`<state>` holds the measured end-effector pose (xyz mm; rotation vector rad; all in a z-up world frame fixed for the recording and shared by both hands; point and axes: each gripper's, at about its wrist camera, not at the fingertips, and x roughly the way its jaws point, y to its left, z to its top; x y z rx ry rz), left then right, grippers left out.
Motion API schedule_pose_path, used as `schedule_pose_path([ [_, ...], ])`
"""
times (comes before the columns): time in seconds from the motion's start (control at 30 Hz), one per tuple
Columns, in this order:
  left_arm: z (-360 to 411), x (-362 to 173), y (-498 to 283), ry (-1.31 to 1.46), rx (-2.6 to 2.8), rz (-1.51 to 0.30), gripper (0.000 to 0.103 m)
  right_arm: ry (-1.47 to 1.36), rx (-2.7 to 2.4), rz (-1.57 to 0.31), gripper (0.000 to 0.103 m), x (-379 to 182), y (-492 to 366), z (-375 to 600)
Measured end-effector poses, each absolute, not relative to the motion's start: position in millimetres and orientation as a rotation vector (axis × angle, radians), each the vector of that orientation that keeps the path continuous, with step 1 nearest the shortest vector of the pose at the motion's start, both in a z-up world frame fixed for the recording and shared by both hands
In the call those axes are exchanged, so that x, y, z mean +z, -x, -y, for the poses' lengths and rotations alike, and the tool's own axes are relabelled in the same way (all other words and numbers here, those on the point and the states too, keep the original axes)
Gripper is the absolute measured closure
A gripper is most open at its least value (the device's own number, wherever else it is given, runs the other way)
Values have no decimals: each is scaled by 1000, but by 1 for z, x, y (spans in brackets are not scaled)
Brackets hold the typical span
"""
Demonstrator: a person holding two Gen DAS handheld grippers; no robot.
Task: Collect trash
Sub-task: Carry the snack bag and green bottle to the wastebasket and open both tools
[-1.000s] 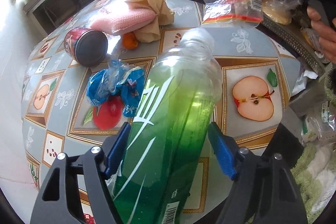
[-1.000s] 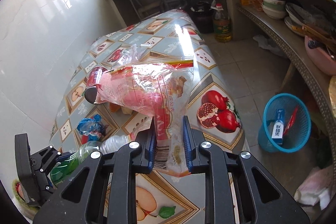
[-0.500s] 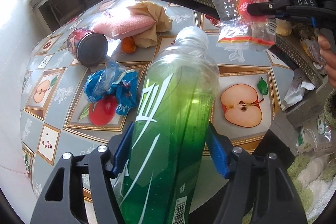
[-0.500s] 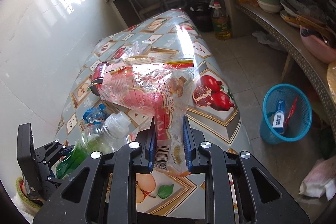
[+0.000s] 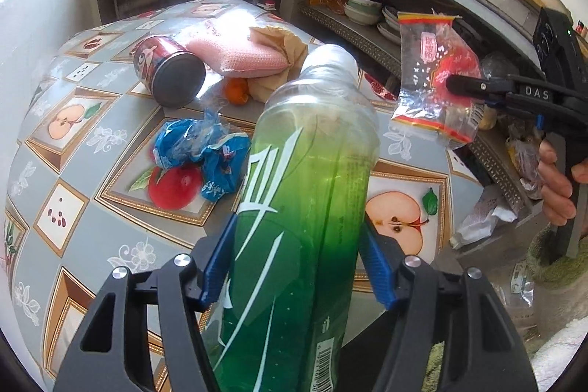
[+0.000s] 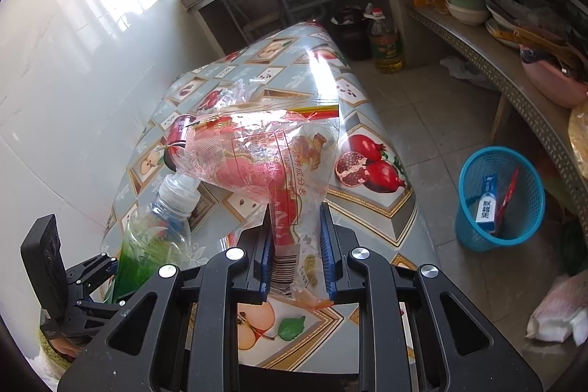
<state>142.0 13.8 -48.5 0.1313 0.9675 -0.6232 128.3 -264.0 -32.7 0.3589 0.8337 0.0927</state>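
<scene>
Between the left gripper (image 5: 297, 259) fingers (image 5: 217, 263) sits the green bottle (image 5: 305, 208), pinched mid-body; the right gripper (image 6: 296, 245) pinches a plastic bag (image 6: 264, 157). Both hang above the desk (image 6: 367, 208). Carry both level to the blue basket (image 6: 474, 237) on the floor; release directly over its rim.

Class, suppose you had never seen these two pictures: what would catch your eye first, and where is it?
First the big green bottle, clamped in the left gripper and filling the middle of its view. Next the crinkly clear snack bag pinched in the right gripper above the fruit-print table, with the blue basket on the floor to its right.
</scene>
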Motion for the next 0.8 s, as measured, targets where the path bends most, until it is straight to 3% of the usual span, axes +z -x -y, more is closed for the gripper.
schedule_pose_path([
  [0.8,-6,-14,-139,-18,-713,-827,42,-380,69,-801,83,-24,-115,277],
])
